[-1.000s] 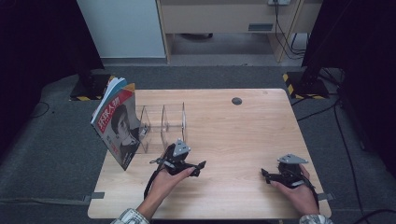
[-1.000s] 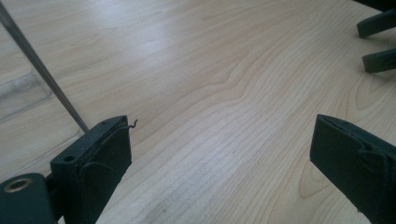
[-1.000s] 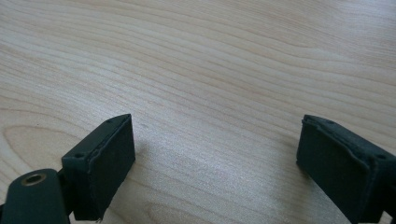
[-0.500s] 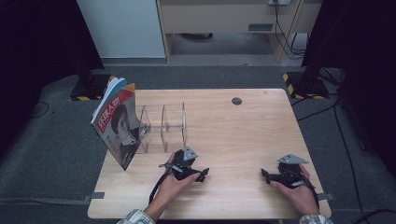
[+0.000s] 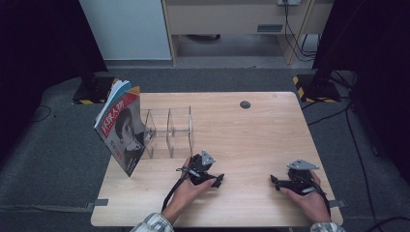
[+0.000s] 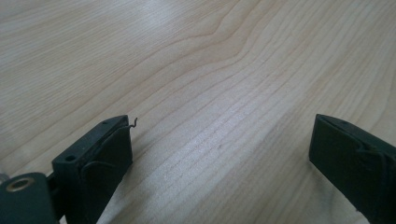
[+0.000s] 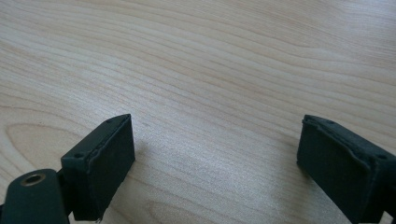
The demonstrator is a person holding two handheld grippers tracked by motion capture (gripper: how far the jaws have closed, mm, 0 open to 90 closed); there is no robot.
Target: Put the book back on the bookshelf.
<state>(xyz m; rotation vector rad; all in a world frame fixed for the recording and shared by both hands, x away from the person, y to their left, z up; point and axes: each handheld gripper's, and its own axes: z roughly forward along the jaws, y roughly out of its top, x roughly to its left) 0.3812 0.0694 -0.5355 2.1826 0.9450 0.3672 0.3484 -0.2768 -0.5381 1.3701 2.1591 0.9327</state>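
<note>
1. The left hand-held gripper [image 5: 218,181] rests low on the surface [image 5: 251,140], jaws spread wide, grasping nothing, near the front edge.
2. The right hand-held gripper [image 5: 273,181] sits well apart to its right, jaws likewise spread and empty.
3. Bare wood lies between them.
4. The clear divider rack [image 5: 167,130] and the magazine [image 5: 121,128] leaning on it stand near the left edge.
</note>
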